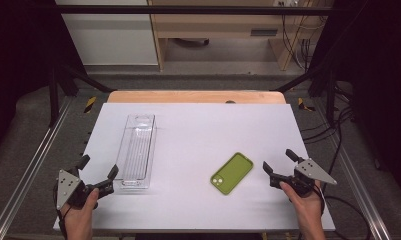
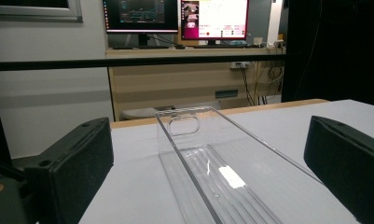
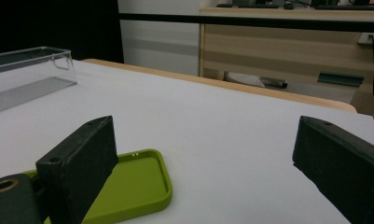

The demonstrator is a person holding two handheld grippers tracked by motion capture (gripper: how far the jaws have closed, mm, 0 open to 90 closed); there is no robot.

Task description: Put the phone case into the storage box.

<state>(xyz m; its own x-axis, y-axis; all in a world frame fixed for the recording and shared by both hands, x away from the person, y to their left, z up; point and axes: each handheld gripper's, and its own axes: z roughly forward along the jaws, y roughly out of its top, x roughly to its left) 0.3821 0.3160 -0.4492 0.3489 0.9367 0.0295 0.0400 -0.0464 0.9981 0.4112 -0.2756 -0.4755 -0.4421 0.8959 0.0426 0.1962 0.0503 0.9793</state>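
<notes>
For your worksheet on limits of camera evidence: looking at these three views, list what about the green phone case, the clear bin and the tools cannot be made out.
- Green phone case: in the right tool view, its near end is hidden behind a black jaw and cut by the bottom edge.
- Clear bin: in the left tool view, its near end runs off the bottom edge.
- Case in the high view: too small to tell whether a phone sits inside.

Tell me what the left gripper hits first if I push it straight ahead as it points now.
Most likely the clear plastic bin: its near end lies just ahead of the left gripper, whose jaws stand open, in line with the gap between them. Exact clearance is hard to judge.
</notes>
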